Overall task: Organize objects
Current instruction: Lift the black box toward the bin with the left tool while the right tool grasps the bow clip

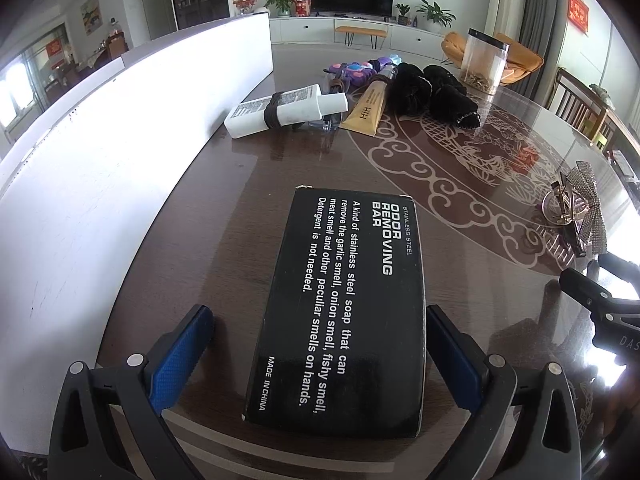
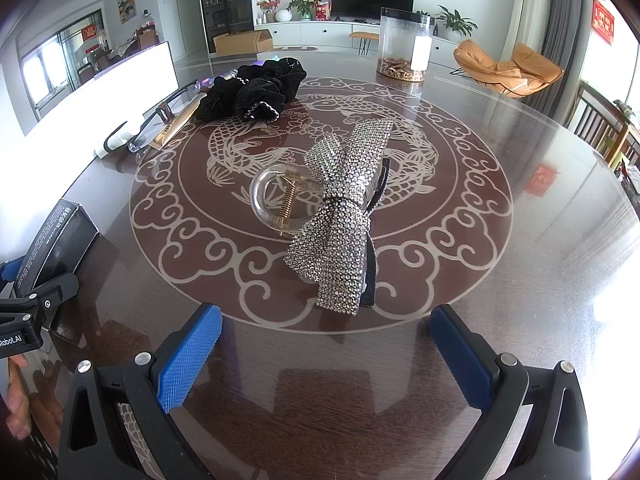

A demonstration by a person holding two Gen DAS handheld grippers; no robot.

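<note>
1. A glossy dark table [image 2: 520, 280] with a pale fish pattern fills a living room.
2. The left gripper [image 1: 320, 344] is spread wide around a black box [image 1: 340, 312] lying flat; its right pad looks to be at the box's edge, the left pad apart, nothing clamped.
3. The right gripper [image 2: 326, 344] gapes empty, just short of a sparkly bow clip [image 2: 340, 216].
4. Risk: closing unevenly could skid the box across the slick surface.

- My left wrist camera is looking low and close over the black box [image 1: 340, 312].
- Right is facing the rhinestone bow [image 2: 340, 216]; both are sharing it.
</note>
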